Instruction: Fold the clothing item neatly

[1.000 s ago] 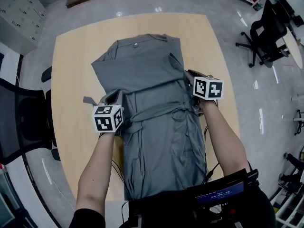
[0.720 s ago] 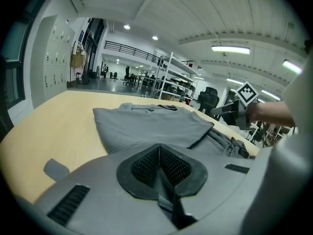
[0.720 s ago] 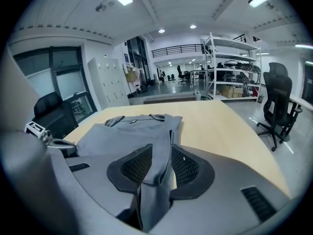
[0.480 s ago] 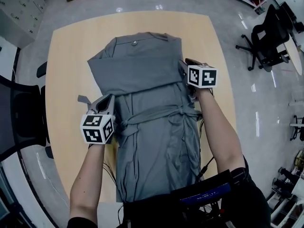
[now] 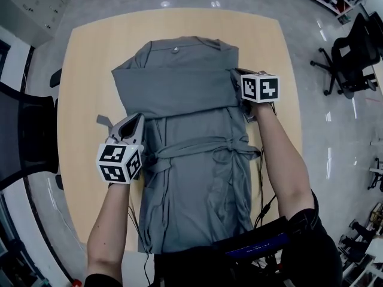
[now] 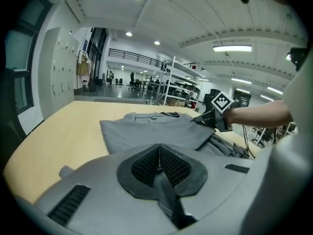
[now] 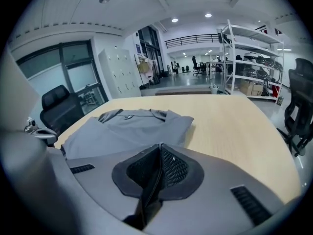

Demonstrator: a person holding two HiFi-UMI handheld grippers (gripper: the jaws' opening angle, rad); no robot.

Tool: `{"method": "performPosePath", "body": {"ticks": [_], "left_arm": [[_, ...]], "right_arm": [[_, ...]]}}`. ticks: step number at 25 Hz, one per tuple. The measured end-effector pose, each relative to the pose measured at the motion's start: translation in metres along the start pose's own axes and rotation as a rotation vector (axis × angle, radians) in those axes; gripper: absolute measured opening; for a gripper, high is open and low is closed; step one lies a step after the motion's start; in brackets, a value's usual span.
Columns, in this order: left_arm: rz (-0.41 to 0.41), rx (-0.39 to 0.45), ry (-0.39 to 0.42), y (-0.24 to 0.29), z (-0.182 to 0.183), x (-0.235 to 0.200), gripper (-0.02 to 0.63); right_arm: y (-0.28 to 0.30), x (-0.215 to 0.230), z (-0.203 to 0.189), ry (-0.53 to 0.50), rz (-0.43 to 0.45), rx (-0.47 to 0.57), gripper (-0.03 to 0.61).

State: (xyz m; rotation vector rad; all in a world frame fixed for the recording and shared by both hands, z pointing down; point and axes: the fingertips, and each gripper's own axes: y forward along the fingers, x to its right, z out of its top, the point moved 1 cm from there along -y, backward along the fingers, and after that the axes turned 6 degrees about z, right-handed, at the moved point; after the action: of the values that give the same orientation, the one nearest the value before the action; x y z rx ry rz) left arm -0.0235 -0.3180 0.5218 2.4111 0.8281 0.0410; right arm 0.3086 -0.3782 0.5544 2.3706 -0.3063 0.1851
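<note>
Grey garment [image 5: 191,160] laid lengthwise on table [image 5: 84,58]. Right tool [image 5: 240,76] just closed nearly together at 3 o'clock edge, pinch unconfirmed; next fold judged prepared. Left tool [image 5: 133,124] shut, apparently empty, at 9 o'clock.

The garment [image 5: 191,160] beside and ahead of the left gripper [image 6: 159,153]: grey cloth, matt, softly creased. The table [image 5: 84,70] under it: pale wood, smooth, low sheen. Gripper shell: grey plastic, matt. Its pads [image 6: 173,165]: black, ribbed. The floor [image 5: 335,148] well beyond the gripper: grey, glossy.
</note>
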Motion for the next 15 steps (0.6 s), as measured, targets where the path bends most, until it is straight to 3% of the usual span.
{"method": "performPosePath", "body": {"ticks": [7, 11, 15], "left_arm": [[0.012, 0.017, -0.039, 0.002, 0.002, 0.002, -0.001], [0.016, 0.019, -0.041, 0.007, 0.004, 0.000, -0.001], [0.011, 0.019, -0.032, 0.007, 0.005, 0.003, -0.002]], "right_arm": [[-0.012, 0.004, 0.039, -0.031, 0.023, 0.089, 0.021], [-0.006, 0.024, 0.061, -0.036, -0.029, 0.115, 0.020], [0.008, 0.048, 0.058, -0.001, -0.081, 0.081, 0.021]]}}
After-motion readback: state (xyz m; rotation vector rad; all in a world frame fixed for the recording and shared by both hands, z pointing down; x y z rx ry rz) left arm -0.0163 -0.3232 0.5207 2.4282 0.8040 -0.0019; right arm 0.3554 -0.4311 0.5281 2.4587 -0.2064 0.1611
